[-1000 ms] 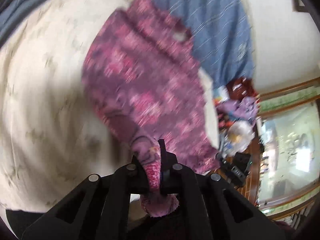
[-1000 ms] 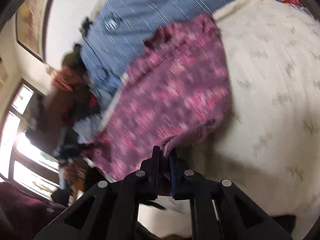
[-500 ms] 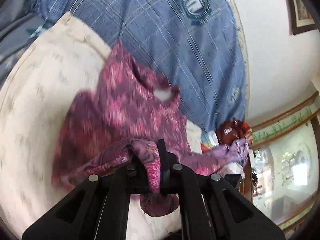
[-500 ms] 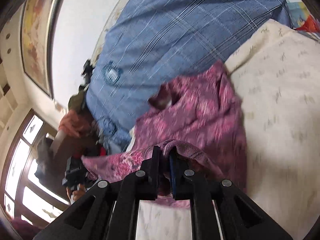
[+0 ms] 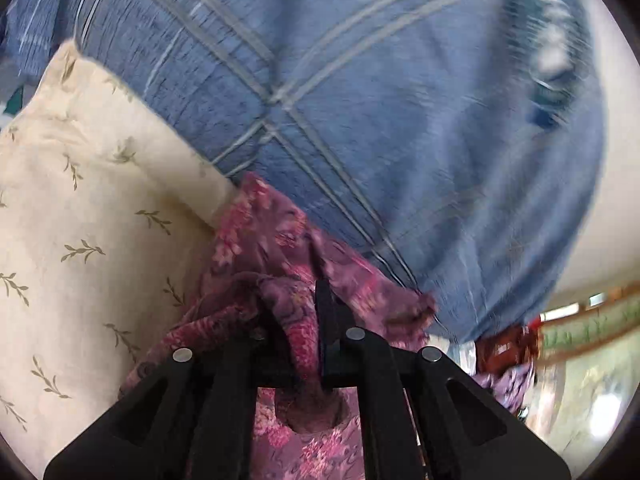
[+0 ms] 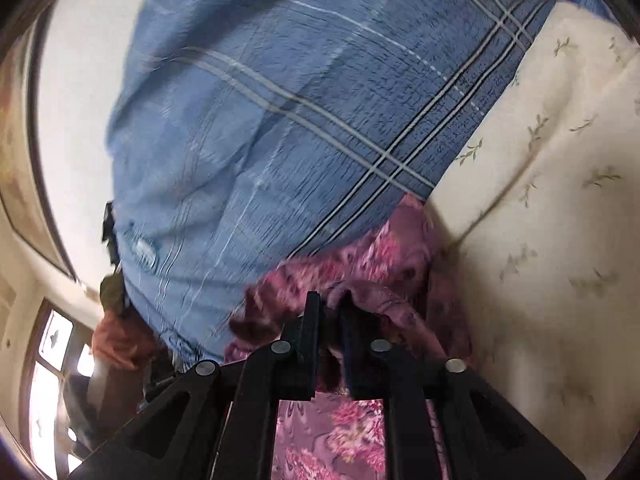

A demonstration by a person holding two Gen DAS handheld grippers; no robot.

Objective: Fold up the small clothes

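Observation:
A small purple-pink floral garment [image 5: 276, 248] lies bunched on a cream leaf-print cloth [image 5: 100, 200], its far edge against a blue plaid bedcover [image 5: 360, 100]. My left gripper [image 5: 310, 312] is shut on a fold of the garment, low over it. In the right wrist view my right gripper [image 6: 330, 312] is shut on another fold of the same garment [image 6: 360, 264], which doubles over itself under both grippers. Most of the garment is hidden below the gripper bodies.
The blue plaid bedcover [image 6: 300, 100] fills the far side in both views. The cream cloth [image 6: 560, 200] lies to the right in the right wrist view. Cluttered items [image 5: 508, 348] and a window [image 6: 52, 380] sit at the room's edges.
Both grippers have carried their held edges forward over the garment toward the blue bedcover. The spread garment has doubled over and now shows only as a bunched strip near the fingers.

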